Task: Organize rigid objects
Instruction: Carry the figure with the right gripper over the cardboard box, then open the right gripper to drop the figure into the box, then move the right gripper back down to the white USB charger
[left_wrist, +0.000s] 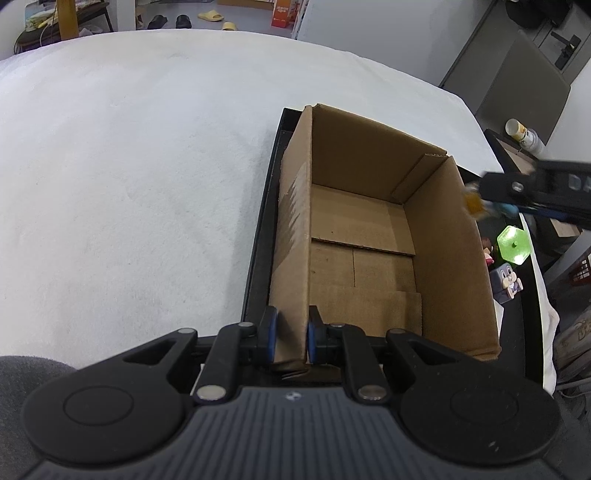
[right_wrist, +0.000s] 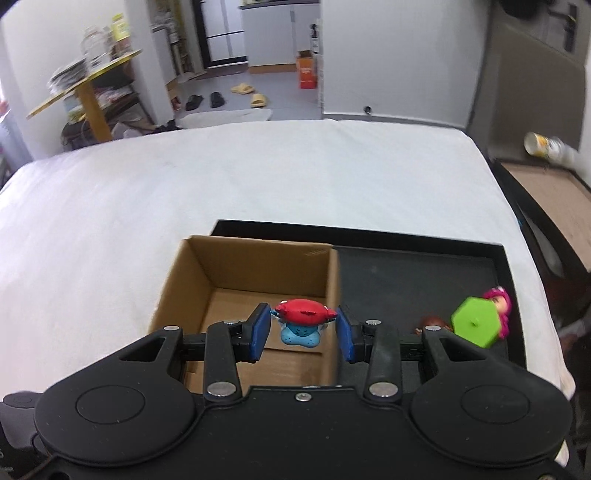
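Right gripper (right_wrist: 301, 330) pinches a small red-and-blue toy (right_wrist: 302, 322) above the cardboard box (right_wrist: 258, 258) – a loose grip could drop it outside; left gripper (left_wrist: 291, 338) clamps the box wall.

Readable text: none.
Orange carton (right_wrist: 307, 74) on the floor: print too blurred to read.
Right gripper (left_wrist: 480, 192) arm: raised letters, blurred.

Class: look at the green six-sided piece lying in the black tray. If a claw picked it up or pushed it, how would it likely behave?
The green piece looks like moulded plastic, so probably stiff and light. Its flat sides suggest it would slide or tip rather than roll. It sits close against the pink doll, so a push would likely shift that too.
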